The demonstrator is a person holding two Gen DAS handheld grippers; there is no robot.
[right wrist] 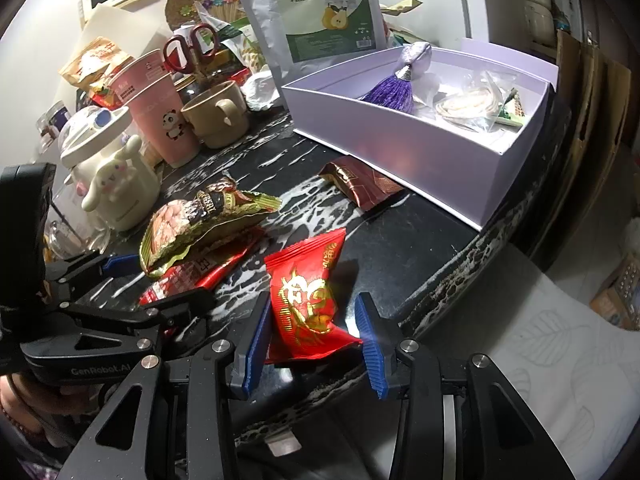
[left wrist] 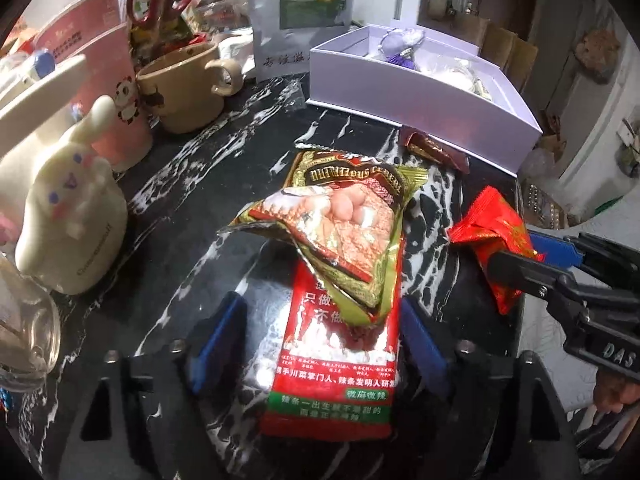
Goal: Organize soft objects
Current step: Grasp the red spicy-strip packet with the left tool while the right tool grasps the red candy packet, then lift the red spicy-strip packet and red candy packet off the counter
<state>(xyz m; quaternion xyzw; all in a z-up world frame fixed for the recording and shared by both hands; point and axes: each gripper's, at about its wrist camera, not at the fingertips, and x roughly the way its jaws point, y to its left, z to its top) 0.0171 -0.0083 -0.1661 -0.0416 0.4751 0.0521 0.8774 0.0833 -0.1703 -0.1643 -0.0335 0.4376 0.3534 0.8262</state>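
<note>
While the black marble table top with white streaks [left wrist: 208, 184] is crowded with things, two grabbing tools are seen low over it. The left gripper [left wrist: 320, 344] is spread wide open, and a long red plastic snack bag with white writing [left wrist: 336, 372] lies flat between its blue fingers [left wrist: 218, 336], but nothing is squeezed yet. A crinkled green and gold cereal bag [left wrist: 344, 232] is piled on the far end of that red bag. The right gripper [right wrist: 316, 344] is also seen with a gap; a small puffy red packet with gold writing [right wrist: 308, 300] stands between its blue pads, touched on the left side, while space is seen on the right side, so it is judged as not gripped yet. A brown foil sweet wrapper [right wrist: 360, 184] lies just beside the open pale purple cardboard box [right wrist: 400, 152], where a purple tassel and clear bags are already kept.

Trouble could come easily. If the long red bag is lifted, the cereal bag may be tipped off and slide. The small red packet sits near the table edge, so it could be pushed over by a closing pad. A slippery packet may also be popped out if it is pinched at its corner
</note>
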